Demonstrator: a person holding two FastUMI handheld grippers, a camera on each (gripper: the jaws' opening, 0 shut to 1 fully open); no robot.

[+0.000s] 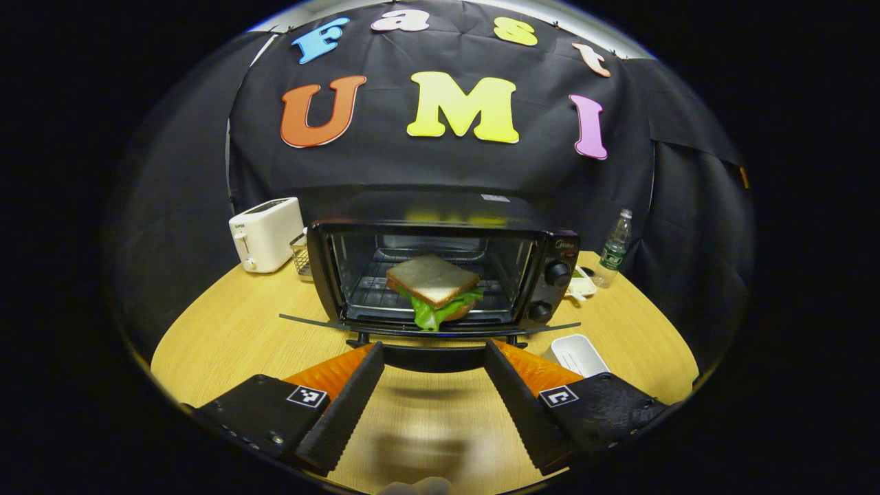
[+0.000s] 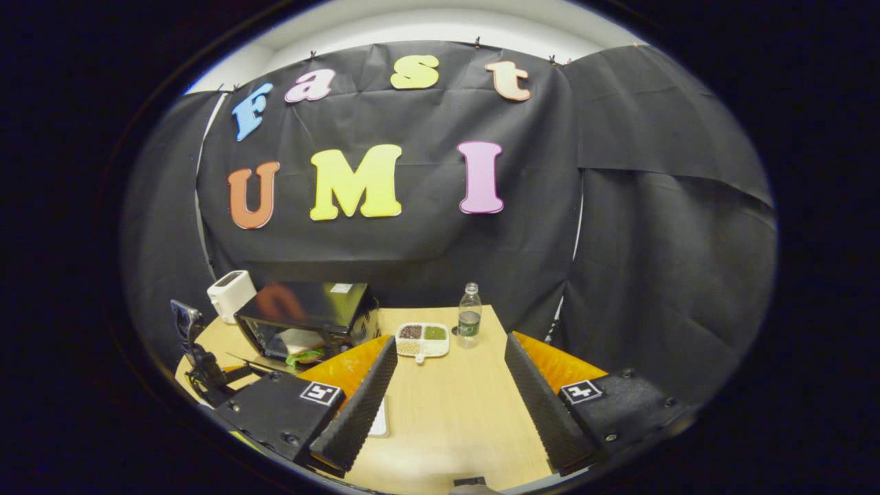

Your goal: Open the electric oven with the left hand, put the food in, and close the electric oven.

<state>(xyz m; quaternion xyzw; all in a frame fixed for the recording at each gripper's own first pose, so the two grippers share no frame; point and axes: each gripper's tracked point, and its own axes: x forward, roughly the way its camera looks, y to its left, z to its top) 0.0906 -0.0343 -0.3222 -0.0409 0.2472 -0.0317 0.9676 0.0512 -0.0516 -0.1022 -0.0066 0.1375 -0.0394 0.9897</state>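
Observation:
The black electric oven (image 1: 560,275) stands mid-table with its door (image 1: 309,321) folded down flat, seen edge-on. A sandwich (image 1: 433,278) of white bread and green lettuce lies on the rack inside. My left gripper (image 1: 434,350) is open right in front of the door; its orange-backed fingers stand on either side of the dark door handle (image 1: 433,359), not pressing it. In the right gripper view the oven (image 2: 309,306) and sandwich (image 2: 301,342) sit to the left. My right gripper (image 2: 452,344) hangs open over the table with nothing between its fingers.
A white toaster (image 1: 265,234) and a wire basket (image 1: 300,254) stand left of the oven. To its right are a water bottle (image 1: 614,247), a divided dish (image 2: 423,338) of grains and a white tray (image 1: 577,354). The wooden table (image 1: 227,330) ends close to the black cloth walls.

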